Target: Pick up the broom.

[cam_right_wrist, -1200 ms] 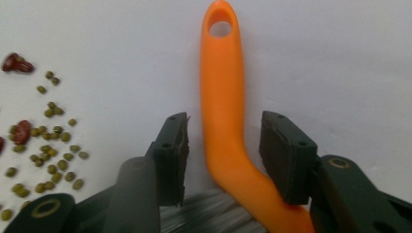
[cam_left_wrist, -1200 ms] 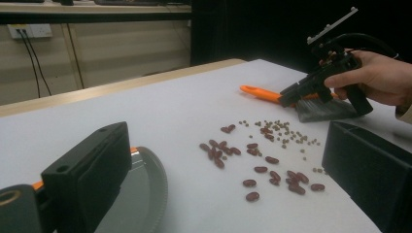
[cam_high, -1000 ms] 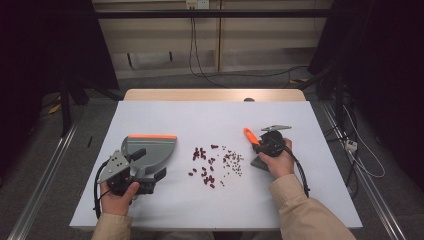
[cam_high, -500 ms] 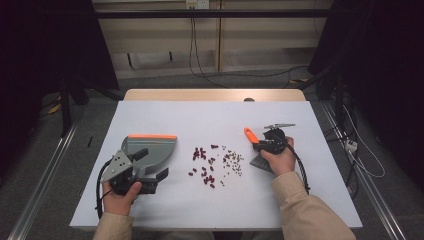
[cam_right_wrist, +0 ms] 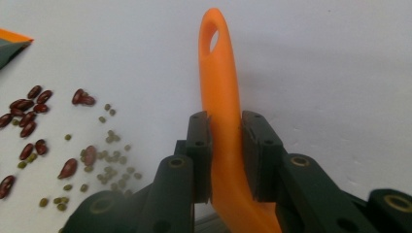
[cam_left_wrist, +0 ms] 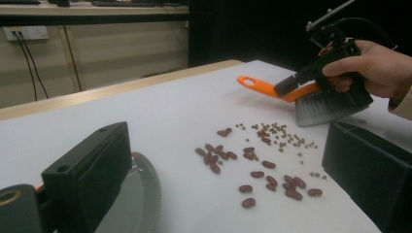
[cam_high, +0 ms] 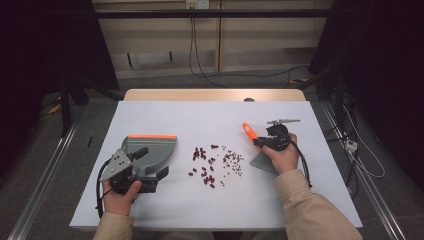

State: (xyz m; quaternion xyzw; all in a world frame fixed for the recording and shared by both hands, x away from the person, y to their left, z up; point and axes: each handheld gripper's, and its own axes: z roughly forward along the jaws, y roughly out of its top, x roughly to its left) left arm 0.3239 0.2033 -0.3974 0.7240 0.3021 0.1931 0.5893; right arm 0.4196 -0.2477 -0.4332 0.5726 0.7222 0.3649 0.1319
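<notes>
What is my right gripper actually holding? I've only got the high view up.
Observer: In the right gripper view, the right gripper is shut on the orange handle of the brush. Its jaws have just been closing and now press both sides, below the hanging hole.
Operator: Is it touching down?
Observer: From the left gripper view, the grey bristles point down beside the spill. Their tips sit near the table, but I can't tell whether they touch it.
Operator: What's closest to them?
Observer: Small green beans. The red beans lie farther off, toward the dustpan.
</notes>
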